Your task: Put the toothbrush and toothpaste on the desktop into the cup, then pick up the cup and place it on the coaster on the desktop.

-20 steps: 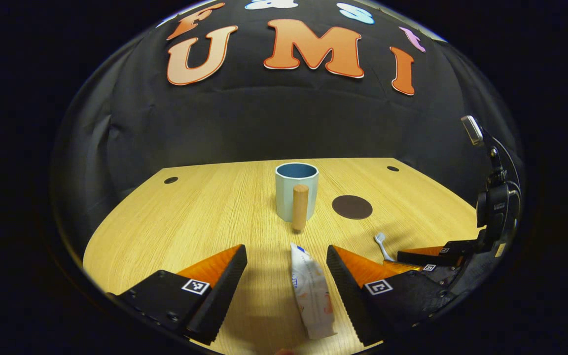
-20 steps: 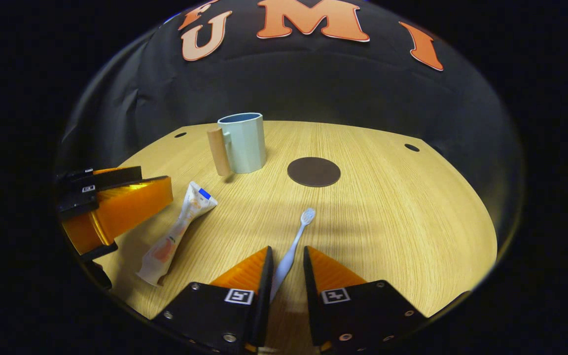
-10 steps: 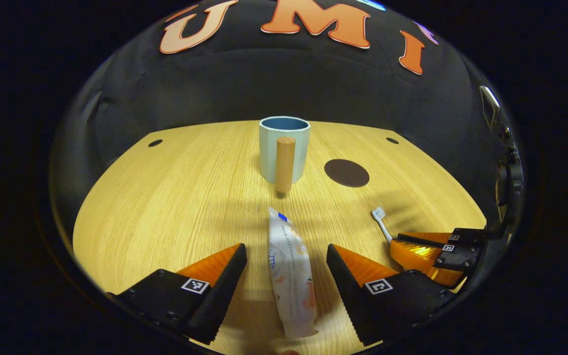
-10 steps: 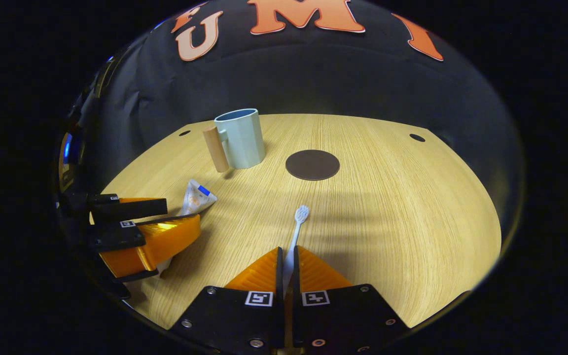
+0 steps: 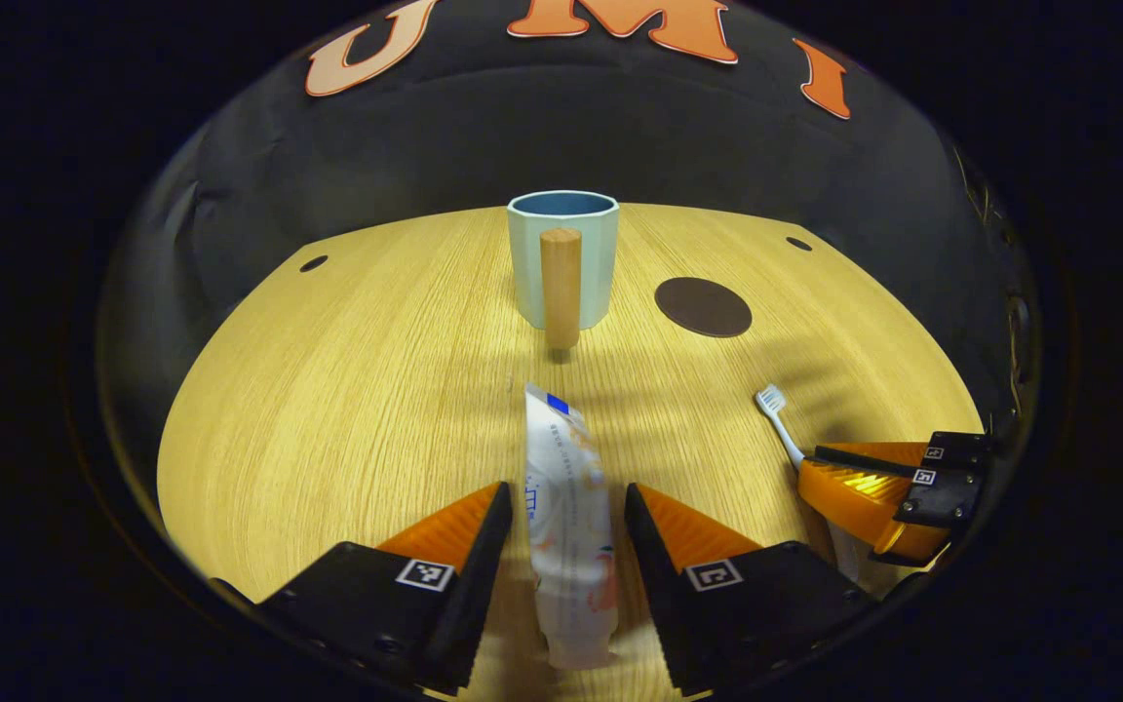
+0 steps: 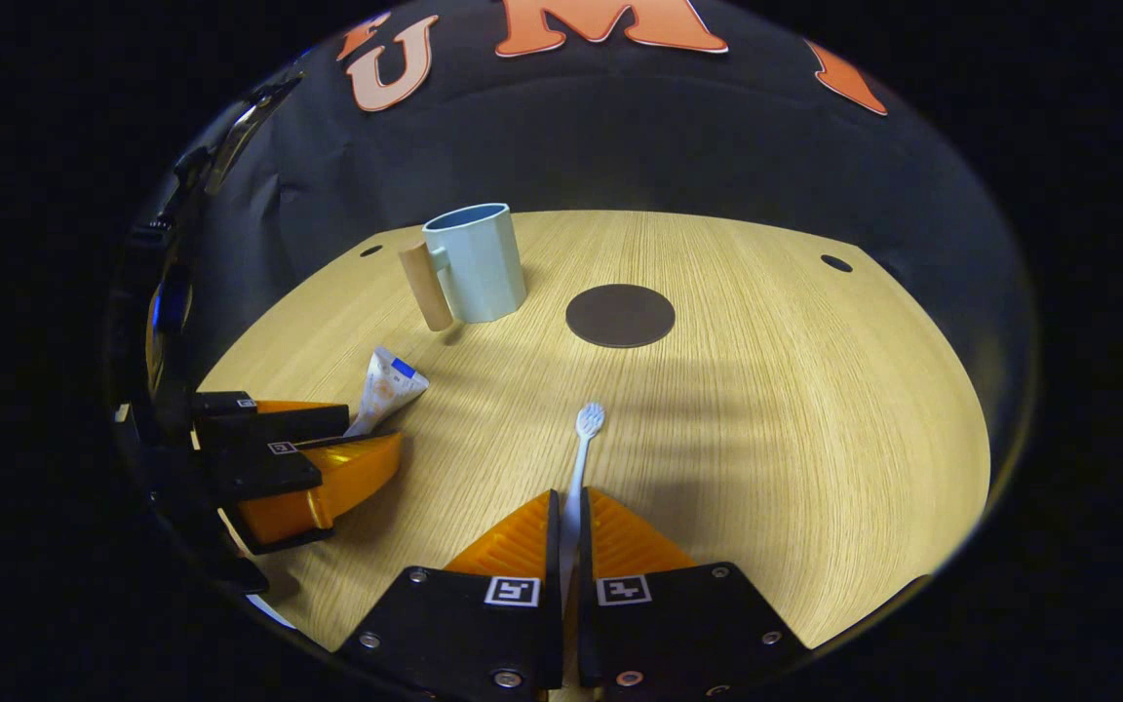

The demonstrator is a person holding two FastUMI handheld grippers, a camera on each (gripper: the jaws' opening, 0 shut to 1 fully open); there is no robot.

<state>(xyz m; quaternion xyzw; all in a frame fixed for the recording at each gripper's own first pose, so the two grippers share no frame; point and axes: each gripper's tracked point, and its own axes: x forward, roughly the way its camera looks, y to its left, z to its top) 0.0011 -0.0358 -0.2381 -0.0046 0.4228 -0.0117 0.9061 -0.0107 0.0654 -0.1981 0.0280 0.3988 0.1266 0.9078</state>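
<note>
Pinching the toothbrush (image 6: 576, 468) by the near end of its handle, the right gripper (image 6: 567, 517) has its jaws closed on it, and the long free length could swing or slip in so narrow a hold and miss the cup's mouth. The left gripper (image 5: 561, 507) has its jaws open, one either side of the toothpaste (image 5: 566, 507) with gaps showing, so nothing is gripped yet; closing on the soft, flat tube could squash it or let it slide out, and it looks long enough to tip the cup. The brush is slim and pale blue, bristle head pointing far; the tube is white with a blue mark at its far end. Both lie on the desk (image 5: 347, 390). Farther off stands the cup (image 5: 561, 258), pale blue with a wooden handle facing near, upright and looking empty. Right of it, apart, lies the dark round coaster (image 5: 703, 306).
</note>
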